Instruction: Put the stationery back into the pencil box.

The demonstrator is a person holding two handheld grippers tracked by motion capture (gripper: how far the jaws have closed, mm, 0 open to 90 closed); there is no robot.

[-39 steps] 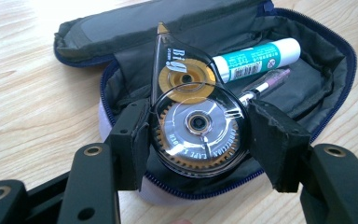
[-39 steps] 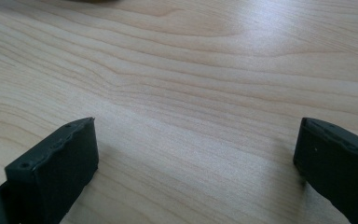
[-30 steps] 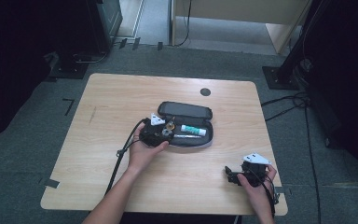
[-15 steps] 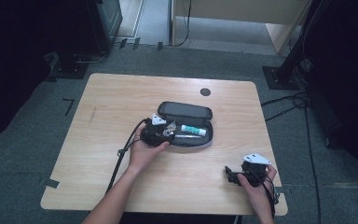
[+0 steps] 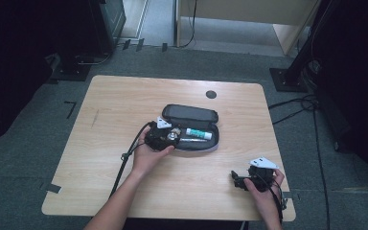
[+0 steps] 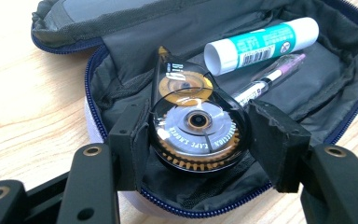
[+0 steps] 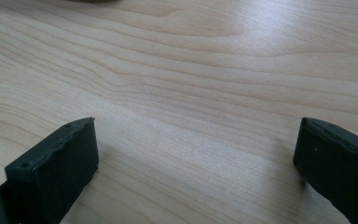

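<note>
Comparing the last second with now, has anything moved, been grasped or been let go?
Nothing visibly changed. The left hand-held gripper stays closed on the correction tape dispenser over the open pencil case, with the glue stick and pen lying inside as before. The right hand-held gripper stays open over bare table.

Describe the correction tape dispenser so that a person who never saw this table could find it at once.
On the light wooden table lies an open dark fabric pencil case with a blue zipper. At its near end, the left tongs clamp a round, clear plastic correction tape dispenser. Its orange inner wheels set it apart from the white-and-teal glue stick and slim purple pen beside it.
</note>
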